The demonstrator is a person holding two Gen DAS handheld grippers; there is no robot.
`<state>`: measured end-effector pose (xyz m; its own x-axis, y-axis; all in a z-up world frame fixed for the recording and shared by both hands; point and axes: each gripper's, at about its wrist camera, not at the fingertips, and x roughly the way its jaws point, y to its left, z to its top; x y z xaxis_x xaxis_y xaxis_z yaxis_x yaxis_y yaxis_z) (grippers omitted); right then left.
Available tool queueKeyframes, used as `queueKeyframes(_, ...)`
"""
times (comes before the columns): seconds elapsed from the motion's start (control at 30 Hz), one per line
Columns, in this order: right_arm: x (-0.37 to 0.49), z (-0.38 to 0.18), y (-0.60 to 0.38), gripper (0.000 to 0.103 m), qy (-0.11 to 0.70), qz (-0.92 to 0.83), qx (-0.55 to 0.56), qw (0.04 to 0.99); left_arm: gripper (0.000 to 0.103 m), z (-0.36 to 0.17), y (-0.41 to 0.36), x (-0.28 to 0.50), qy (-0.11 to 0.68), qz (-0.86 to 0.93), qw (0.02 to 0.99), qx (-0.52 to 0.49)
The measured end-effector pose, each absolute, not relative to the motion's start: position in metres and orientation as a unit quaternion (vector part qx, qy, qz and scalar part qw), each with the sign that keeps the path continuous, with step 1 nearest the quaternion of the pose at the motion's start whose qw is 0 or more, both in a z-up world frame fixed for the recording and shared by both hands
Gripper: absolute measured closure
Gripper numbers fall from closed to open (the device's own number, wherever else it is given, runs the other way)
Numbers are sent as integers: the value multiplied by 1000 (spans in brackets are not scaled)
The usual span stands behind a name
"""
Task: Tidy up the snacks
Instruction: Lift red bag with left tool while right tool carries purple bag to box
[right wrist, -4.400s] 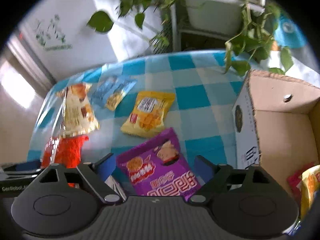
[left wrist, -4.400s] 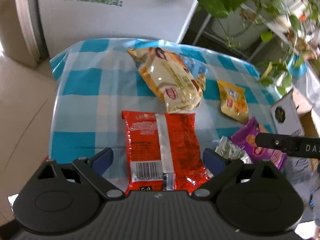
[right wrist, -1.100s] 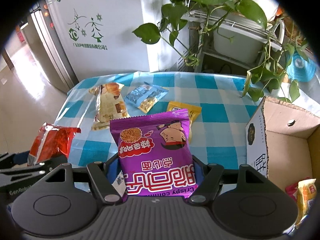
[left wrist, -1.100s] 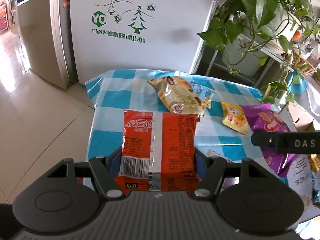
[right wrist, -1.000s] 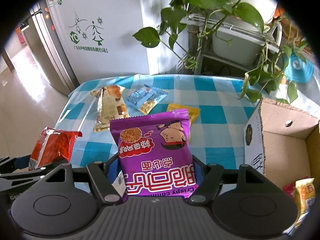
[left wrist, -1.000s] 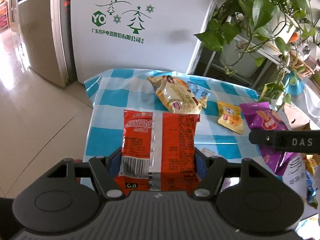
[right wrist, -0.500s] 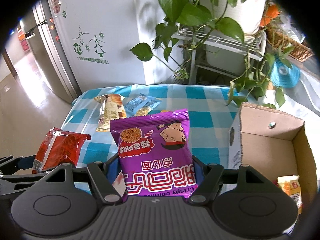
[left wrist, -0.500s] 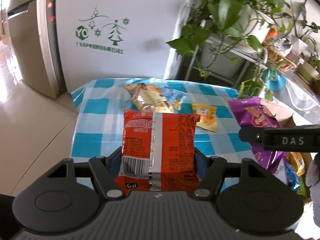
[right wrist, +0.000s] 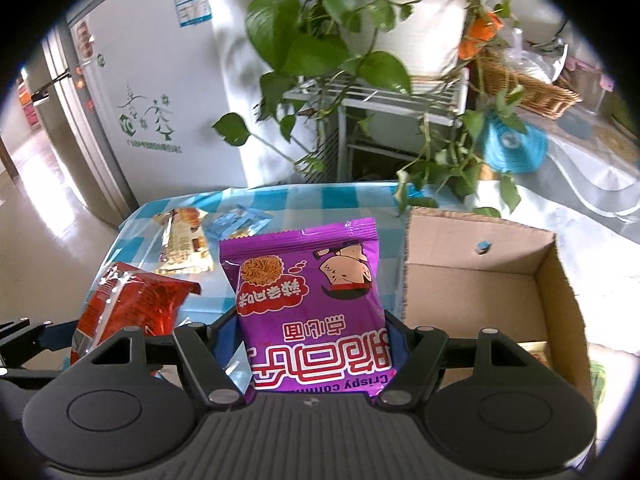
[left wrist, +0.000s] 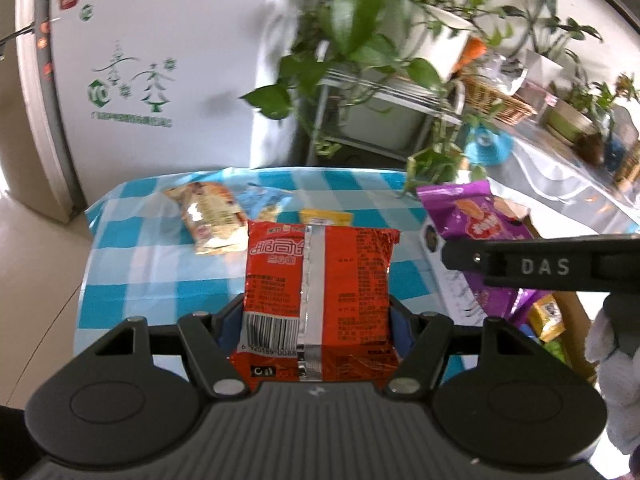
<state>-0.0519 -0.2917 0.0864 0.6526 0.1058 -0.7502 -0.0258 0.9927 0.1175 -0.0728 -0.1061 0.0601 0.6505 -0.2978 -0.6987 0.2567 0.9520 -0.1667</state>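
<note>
Two packets were up off the table, one in each gripper. The left gripper (left wrist: 316,324) had its blue pads pressed against the sides of a red snack packet (left wrist: 318,296), barcode side up, gripped at the lower half. The right gripper (right wrist: 314,340) was clamped the same way on a purple snack packet (right wrist: 310,300), printed face up and upside down to its camera. Just to the right of that one stood an open cardboard box (right wrist: 480,300), with a yellow packet (right wrist: 534,354) showing low inside it. Beyond, on the blue-checked tablecloth (left wrist: 160,264), lay a pale bread packet (left wrist: 210,216), a small blue packet (left wrist: 262,204) and a yellow snack packet (left wrist: 326,217) partly hidden behind the red one. Farthest back stood a white fridge (left wrist: 136,64) and trailing potted plants (right wrist: 340,32) on a white rack.
</note>
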Motion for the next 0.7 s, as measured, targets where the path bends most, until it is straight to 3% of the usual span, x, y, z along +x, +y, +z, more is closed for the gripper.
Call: queueKeyframes(0.7,-80,110,-388,27,368,-36,83,925,34,74,-200,-81,380,-236,895,-7)
